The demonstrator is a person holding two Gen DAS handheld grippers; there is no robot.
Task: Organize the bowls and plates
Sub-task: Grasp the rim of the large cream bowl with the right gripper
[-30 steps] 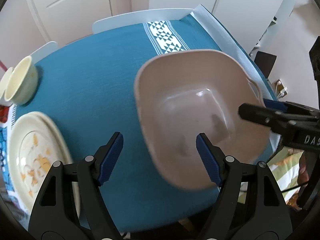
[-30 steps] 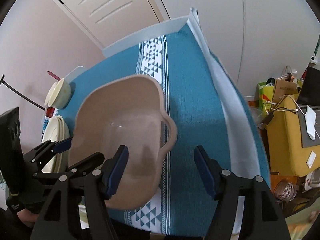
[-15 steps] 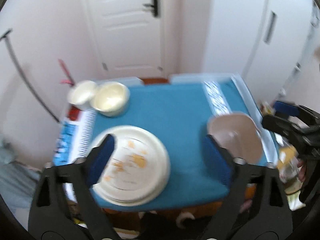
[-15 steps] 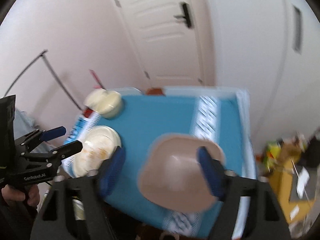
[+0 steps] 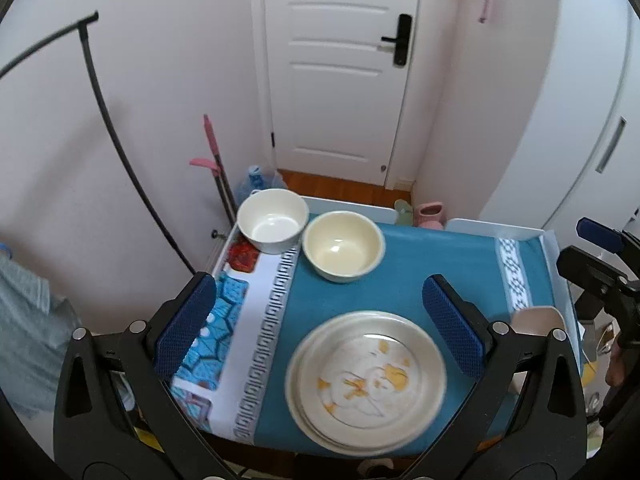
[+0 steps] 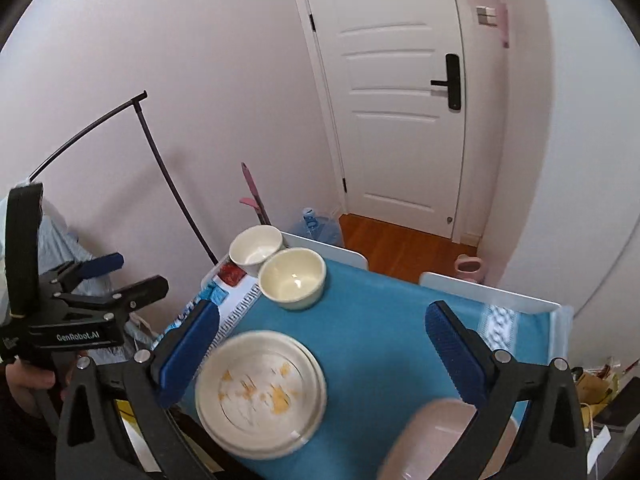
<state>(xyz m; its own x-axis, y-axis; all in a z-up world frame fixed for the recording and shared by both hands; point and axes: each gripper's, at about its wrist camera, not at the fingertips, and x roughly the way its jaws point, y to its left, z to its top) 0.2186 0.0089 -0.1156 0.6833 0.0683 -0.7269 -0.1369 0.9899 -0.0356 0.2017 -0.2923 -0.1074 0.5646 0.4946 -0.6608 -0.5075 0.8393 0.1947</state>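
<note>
**Two open grippers hanging above a blue-clothed table of dishes**

A small table is sitting in the lower half of both frames, draped in a teal cloth with a white patterned band near its right edge. A white panelled door with a black handle is filling the top centre, pale pink walls are curving round it, and a strip of wooden floor is showing at its foot. A thin black pole is arcing through the upper left.

On the cloth, a stack of cream plates – the top one smeared with orange scraps – is lying low and central. Two bowls are touching at the table's far left corner: a white bowl and a cream bowl. A pinkish-beige bowl is resting at the near right edge, partly hidden.

The left gripper is hovering high over the table, blue pads spread wide and gripping nothing. The right gripper is doing likewise – fingers wide apart, empty, tilted down toward the dishes.
</note>
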